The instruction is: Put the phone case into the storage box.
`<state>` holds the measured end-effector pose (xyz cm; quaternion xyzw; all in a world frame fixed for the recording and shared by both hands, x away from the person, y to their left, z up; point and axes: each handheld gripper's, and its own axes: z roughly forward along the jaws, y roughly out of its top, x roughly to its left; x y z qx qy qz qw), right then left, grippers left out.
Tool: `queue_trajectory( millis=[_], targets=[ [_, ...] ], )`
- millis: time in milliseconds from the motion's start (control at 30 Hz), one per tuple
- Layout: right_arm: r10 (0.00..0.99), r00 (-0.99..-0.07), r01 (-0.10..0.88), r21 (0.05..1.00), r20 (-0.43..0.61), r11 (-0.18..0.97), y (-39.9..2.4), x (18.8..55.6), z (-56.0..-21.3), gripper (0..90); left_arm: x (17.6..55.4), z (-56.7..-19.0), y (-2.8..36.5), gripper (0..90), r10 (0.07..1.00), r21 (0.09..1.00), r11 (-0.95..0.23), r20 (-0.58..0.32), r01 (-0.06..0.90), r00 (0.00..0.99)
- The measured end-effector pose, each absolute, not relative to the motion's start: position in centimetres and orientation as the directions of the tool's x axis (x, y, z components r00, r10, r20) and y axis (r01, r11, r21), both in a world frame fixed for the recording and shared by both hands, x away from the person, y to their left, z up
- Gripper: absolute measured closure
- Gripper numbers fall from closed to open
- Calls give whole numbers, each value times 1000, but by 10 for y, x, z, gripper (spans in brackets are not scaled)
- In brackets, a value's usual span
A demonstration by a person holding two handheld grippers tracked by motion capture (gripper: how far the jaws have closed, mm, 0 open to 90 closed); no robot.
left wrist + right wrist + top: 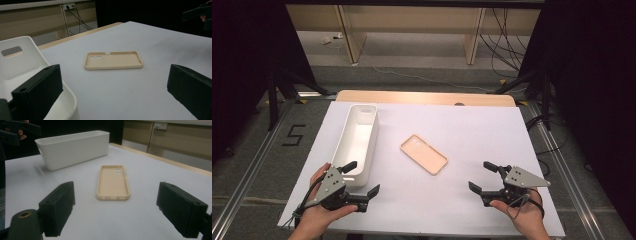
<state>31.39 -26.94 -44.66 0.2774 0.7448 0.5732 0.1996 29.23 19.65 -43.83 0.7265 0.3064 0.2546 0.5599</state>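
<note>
High view: a white table sheet (pixel 437 200) is seen spread over the work surface, and on it, near the middle, a beige phone case (pixel 424 154) is laid flat with its hollow side up, turned at an angle. To its left a long white bin (pixel 357 142) is set lengthwise, well apart from the case.

The left gripper (pixel 363 176) is held at the near left corner, just beside the bin's near end; its jaws are spread wide and nothing is gripped between them. One jaw is seen over the bin's near rim, the other over bare sheet. The right gripper (pixel 480 175) is held at the near right, jaws likewise parted wide and empty, pointed toward the middle of the table. Both are kept well apart from the case.

In the left gripper view the phone case (pixel 113 60) is framed between the two black jaws but farther off, lying side-on with its camera cutouts to the left; the bin's (pixel 27 62) rounded end is caught under the left-hand jaw. The other gripper (pixel 197 12) is glimpsed at the top right corner.

In the right gripper view the case (pixel 113 182) is lined up lengthwise ahead of the open jaws, cutouts at the far end, and the bin (pixel 75 148) is seen beyond it. Nothing is touched by either pair of jaws.
</note>
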Motion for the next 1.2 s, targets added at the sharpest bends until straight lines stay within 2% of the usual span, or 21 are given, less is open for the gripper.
queue_trajectory(
  millis=[233, 367, 500, 533, 567, 633, 733, 767, 800, 1200],
  targets=[
    [655, -755, 197, 960, 19, 199, -272, 315, -446, 167, 293, -438, 196, 0, 731, 970, -181, 20, 165, 682],
    [660, -752, 189, 961, 9, 201, -271, 317, -446, 199, 293, -438, 196, 0, 732, 969, -181, 20, 166, 681],
    [663, -747, 134, 968, -42, 212, -268, 321, -444, 414, 294, -438, 195, 0, 729, 969, -187, 28, 160, 684],
    [663, -747, 134, 968, -42, 212, -268, 321, -444, 414, 294, -438, 194, 0, 728, 970, -188, 30, 157, 685],
    [651, -758, 140, 962, -47, 232, -267, 322, -442, 529, 295, -438, 194, 0, 727, 970, -189, 32, 155, 686],
    [646, -762, 133, 962, -54, 238, -264, 324, -442, 659, 294, -439, 195, 0, 727, 969, -188, 27, 161, 686],
    [641, -766, 154, 950, -58, 271, -262, 327, -440, 804, 293, -439, 195, 0, 729, 970, -182, 22, 162, 685],
    [641, -766, 154, 950, -58, 271, -262, 327, -440, 804, 293, -439, 196, 0, 728, 971, -183, 27, 156, 685],
    [644, -762, 147, 948, -73, 282, -258, 331, -439, 886, 293, -439, 195, 0, 728, 971, -177, 19, 161, 685],
    [640, -765, 224, 903, -70, 367, -234, 365, -441, 900, 293, -438, 196, 0, 725, 970, -189, 33, 153, 687]
  ],
)
